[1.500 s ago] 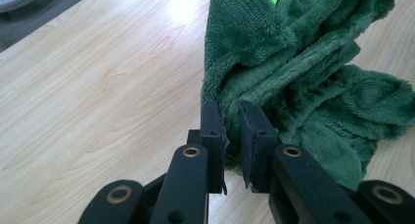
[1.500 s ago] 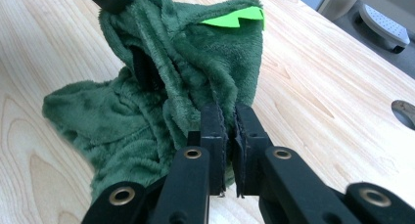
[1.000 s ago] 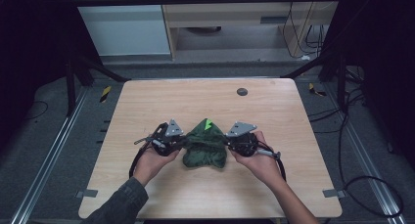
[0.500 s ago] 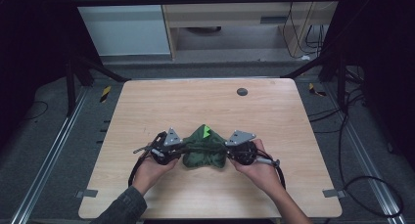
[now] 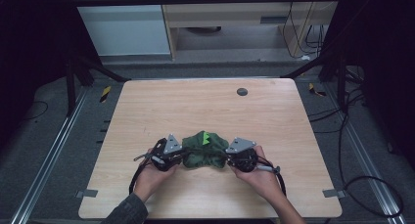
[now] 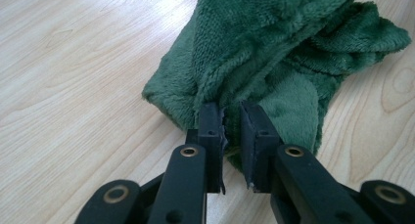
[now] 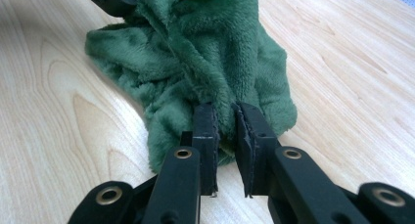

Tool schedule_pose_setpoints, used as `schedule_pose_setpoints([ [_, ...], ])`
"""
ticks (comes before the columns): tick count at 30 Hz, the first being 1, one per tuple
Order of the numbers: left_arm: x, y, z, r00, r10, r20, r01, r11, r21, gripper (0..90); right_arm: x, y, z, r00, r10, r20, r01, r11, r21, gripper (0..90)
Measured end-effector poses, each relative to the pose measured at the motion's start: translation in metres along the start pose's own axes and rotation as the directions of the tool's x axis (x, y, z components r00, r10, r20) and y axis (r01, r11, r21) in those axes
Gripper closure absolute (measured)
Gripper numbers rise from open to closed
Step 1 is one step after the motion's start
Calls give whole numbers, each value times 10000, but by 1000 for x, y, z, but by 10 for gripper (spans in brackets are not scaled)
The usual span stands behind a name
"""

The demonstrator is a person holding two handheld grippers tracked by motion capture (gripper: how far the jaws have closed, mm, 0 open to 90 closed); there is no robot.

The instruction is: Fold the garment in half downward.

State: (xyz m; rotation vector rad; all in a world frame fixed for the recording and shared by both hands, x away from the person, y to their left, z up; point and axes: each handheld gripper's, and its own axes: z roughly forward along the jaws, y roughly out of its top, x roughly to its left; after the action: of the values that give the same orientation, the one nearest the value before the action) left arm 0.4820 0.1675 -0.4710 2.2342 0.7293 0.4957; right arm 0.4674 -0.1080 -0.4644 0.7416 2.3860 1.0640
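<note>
The dark green plush fleece garment [image 5: 203,149] lies bunched on the light wooden table [image 5: 274,116], stretched sideways between both grippers: left gripper [image 6: 232,128] and right gripper [image 7: 224,127] each pinch an opposite end.

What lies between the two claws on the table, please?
In the high view, a bunched green fleece cloth spans the whole stretch between the left claw and the right claw; each claw pinches one end of it.

Both tools [image 5: 182,155] [image 5: 226,158] clamped, facing inward
</note>
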Motion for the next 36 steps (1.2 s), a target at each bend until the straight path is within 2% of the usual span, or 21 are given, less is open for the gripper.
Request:
schedule_pose_setpoints([
  [17,-2,-12,-4,9996,-280,71,281,9995,-124,785,6,-13,0,10000,67,-30,-66,9999,120,746],
  [36,-5,-14,-5,9993,-370,62,371,9989,-272,756,1,-10,-1,9990,337,306,-340,9994,80,600],
])
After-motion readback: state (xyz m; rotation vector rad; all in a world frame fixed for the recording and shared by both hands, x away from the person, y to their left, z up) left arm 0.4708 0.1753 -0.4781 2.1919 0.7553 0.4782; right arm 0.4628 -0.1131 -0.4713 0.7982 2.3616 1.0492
